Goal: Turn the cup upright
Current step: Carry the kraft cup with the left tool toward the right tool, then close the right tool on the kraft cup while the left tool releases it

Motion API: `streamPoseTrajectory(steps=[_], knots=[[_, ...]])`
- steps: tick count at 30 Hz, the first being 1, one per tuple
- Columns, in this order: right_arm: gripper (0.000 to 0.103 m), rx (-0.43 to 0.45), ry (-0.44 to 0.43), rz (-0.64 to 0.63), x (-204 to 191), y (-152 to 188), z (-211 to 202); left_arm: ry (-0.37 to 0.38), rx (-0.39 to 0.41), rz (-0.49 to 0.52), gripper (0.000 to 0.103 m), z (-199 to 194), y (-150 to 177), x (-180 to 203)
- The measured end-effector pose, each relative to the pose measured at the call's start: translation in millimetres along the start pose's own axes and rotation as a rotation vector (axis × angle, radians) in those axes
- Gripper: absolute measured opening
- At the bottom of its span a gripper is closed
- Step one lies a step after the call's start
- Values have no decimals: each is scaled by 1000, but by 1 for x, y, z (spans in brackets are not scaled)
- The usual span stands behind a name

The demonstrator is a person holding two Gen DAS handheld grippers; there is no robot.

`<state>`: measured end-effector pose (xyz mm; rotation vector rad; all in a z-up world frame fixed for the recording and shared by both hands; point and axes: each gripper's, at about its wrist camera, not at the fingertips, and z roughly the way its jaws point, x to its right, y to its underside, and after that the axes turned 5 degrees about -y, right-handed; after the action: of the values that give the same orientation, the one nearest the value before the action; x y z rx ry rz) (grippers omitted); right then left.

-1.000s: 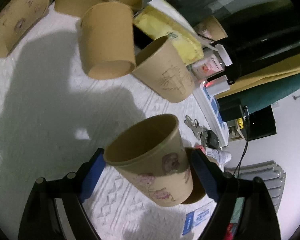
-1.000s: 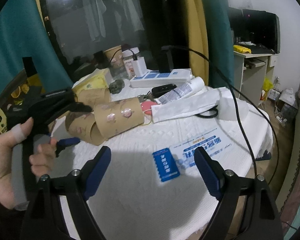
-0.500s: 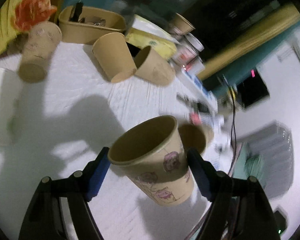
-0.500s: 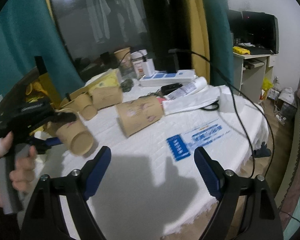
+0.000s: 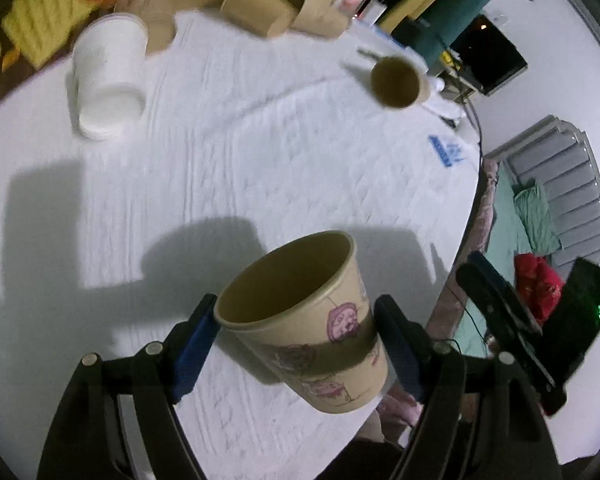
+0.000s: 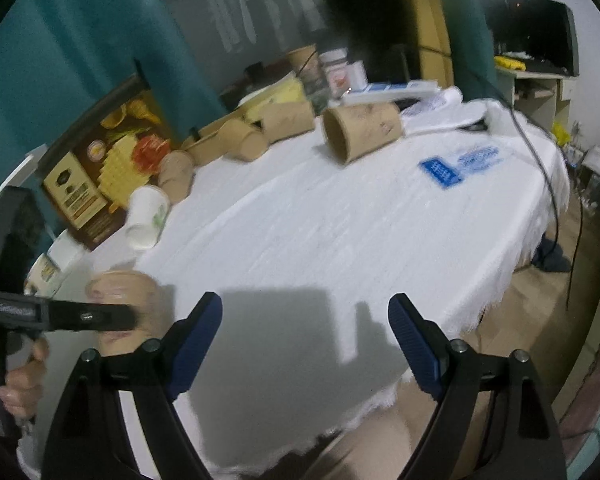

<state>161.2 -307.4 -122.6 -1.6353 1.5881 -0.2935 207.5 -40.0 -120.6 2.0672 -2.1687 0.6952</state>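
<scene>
The tan paper cup with pink drawings [image 5: 300,332], light and crushable, sits clamped mid-wall in the left gripper [image 5: 296,344] jaws above the white bench [image 5: 260,160]; right gripper [image 6: 304,344] jaws gape empty.

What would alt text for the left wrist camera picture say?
A left gripper clamps a tan paper cup, mouth tilted up, above a white tablecloth. Farther off, a white cup and brown cups lie on their sides.

On the table [image 6: 340,240], a cup [image 6: 362,130] lies on its side near the far edge with more cups [image 6: 260,132] along that edge to its left, a leaflet [image 6: 458,162] toward the right edge, and a tub [image 6: 146,218] at the left edge.
</scene>
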Motion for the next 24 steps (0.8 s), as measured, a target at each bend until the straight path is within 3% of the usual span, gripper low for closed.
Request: streamPoseTrajectory(steps=[5, 15, 21, 24], knots=[[83, -19, 4, -27, -17, 19, -12, 3, -5, 6, 81, 5, 4, -1], [83, -28, 19, -41, -14, 14, -28, 40, 37, -39, 87, -4, 10, 1], [83, -128, -59, -116, -21, -6, -17, 123, 155, -48, 87, -44, 32, -10], [83, -211, -158, -157, -37, -25, -9, 68, 243, -34, 87, -64, 53, -24]])
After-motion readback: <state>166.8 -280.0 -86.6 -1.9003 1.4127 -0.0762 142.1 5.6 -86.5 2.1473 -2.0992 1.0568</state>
